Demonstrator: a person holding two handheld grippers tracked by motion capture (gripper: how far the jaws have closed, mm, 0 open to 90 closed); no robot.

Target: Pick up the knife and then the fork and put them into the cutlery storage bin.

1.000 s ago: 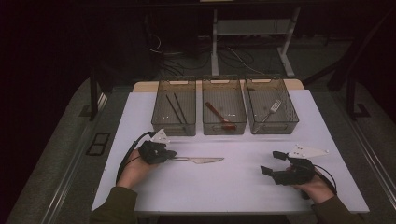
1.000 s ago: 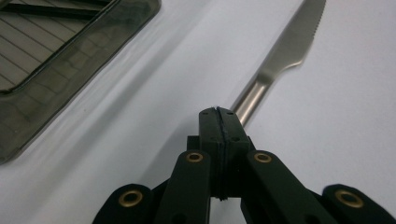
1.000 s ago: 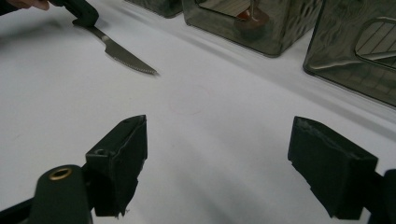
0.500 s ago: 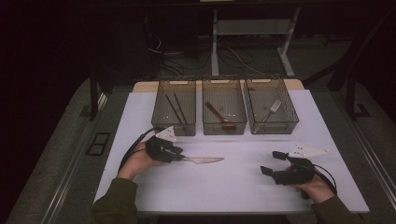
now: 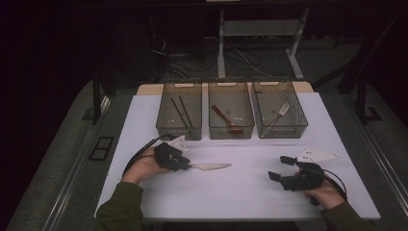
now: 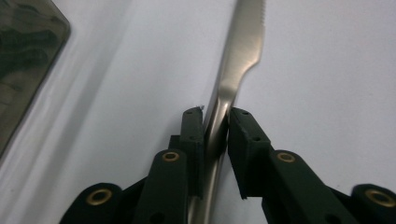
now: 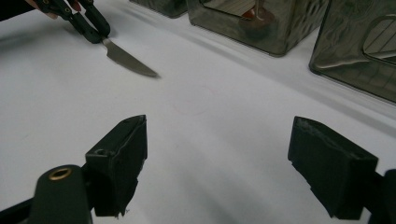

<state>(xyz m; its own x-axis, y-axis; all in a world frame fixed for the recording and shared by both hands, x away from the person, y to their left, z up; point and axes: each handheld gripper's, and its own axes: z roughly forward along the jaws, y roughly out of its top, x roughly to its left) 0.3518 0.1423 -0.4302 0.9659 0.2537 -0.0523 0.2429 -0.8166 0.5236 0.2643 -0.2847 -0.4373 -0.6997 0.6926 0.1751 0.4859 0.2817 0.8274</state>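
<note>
A white table surface (image 5: 240,192) is seen under dim light, bordered by dark grey floor on both sides, with cables and the legs of a white frame visible in the dark background. At the left, the left gripper (image 5: 185,165) is closed on the handle of a metal knife (image 5: 211,167), whose blade lies flat on the white surface, pointing right. Along the far edge, three translucent bins are set side by side: the left bin (image 5: 166,126) holds dark chopsticks (image 5: 179,109), the middle bin (image 5: 215,132) a brown spoon (image 5: 225,118), the right bin (image 5: 300,126) a fork (image 5: 279,113). At the right, the right gripper (image 5: 280,168) is held with its jaws wide apart and empty, just above the surface.
</note>
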